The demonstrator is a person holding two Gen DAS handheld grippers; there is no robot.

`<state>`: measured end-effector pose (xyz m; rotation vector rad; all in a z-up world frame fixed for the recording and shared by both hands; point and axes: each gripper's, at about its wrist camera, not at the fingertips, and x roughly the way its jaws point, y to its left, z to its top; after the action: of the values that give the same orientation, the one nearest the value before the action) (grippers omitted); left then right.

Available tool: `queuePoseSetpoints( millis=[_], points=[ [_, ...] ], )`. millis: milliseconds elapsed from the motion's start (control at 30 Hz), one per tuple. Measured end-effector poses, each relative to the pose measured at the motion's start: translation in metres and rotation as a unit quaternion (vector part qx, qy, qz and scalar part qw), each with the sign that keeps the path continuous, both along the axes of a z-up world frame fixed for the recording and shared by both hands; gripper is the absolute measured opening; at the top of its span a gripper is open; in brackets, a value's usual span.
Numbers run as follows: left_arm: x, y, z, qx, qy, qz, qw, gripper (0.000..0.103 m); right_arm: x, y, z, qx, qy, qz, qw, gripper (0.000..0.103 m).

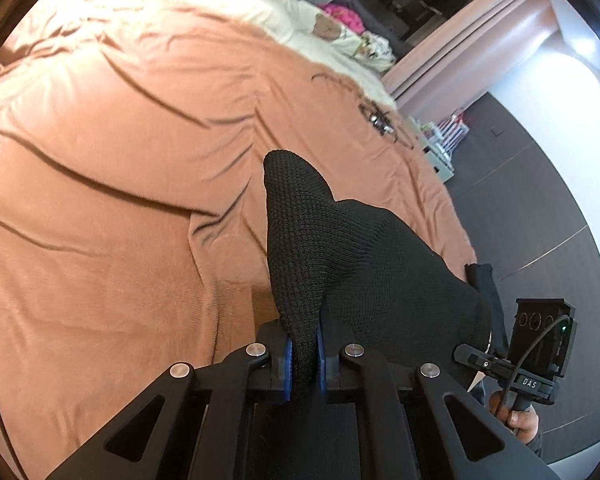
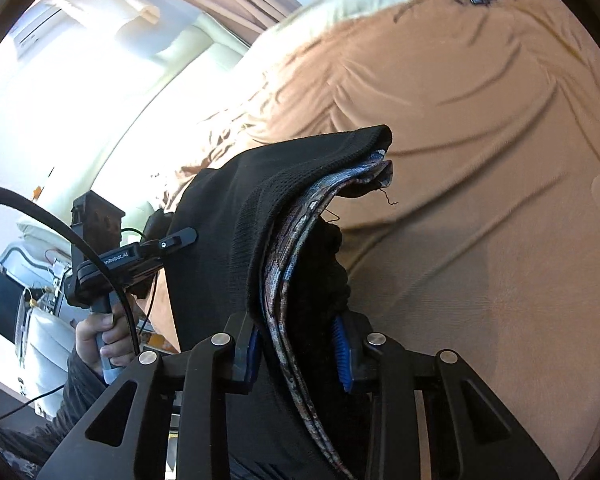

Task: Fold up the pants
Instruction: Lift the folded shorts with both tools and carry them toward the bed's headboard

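your left gripper [image 1: 303, 350] is clamped on a thin fold of the black knit pants [image 1: 340, 248], and your right gripper [image 2: 296, 344] pinches their thicker bunched waistband. the pants hang lifted above the orange bedspread [image 1: 100, 160].

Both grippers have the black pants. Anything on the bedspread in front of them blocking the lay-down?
Nothing visible close by. The pants are pinched in the left gripper and right gripper, over bare orange bedspread. Only a small dark tangle lies on it farther off, near the pillows.
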<state>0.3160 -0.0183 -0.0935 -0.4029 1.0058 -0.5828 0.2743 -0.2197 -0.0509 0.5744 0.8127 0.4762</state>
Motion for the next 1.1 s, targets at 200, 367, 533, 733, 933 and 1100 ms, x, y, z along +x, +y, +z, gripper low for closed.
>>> queuePoseSetpoints(
  millis=[200, 367, 533, 733, 933, 1100],
  points=[
    [-0.028, 0.012, 0.032, -0.01, -0.043, 0.009, 0.999, 0.009, -0.029, 0.019, 0.028, -0.018, -0.053, -0.004, 0.998, 0.027],
    [-0.052, 0.021, 0.057, -0.017, -0.074, 0.016, 0.9969, 0.009, -0.059, 0.023, 0.042, -0.027, -0.085, -0.005, 0.996, 0.027],
    [-0.073, 0.03, 0.075, -0.024, -0.097, 0.022, 0.9947, 0.009, -0.085, 0.031, 0.053, -0.038, -0.107, -0.004, 0.993, 0.027],
    [-0.096, 0.04, 0.096, -0.029, -0.123, 0.029, 0.9916, 0.009, -0.114, 0.021, 0.059, -0.044, -0.134, -0.001, 0.99, 0.026],
    [-0.123, 0.057, 0.122, -0.034, -0.153, 0.039, 0.9868, 0.009, -0.142, 0.029, 0.071, -0.051, -0.165, 0.008, 0.985, 0.026],
    [-0.145, 0.073, 0.148, -0.032, -0.178, 0.048, 0.9822, 0.009, -0.154, 0.035, 0.085, -0.049, -0.191, 0.017, 0.98, 0.026]
  ],
)
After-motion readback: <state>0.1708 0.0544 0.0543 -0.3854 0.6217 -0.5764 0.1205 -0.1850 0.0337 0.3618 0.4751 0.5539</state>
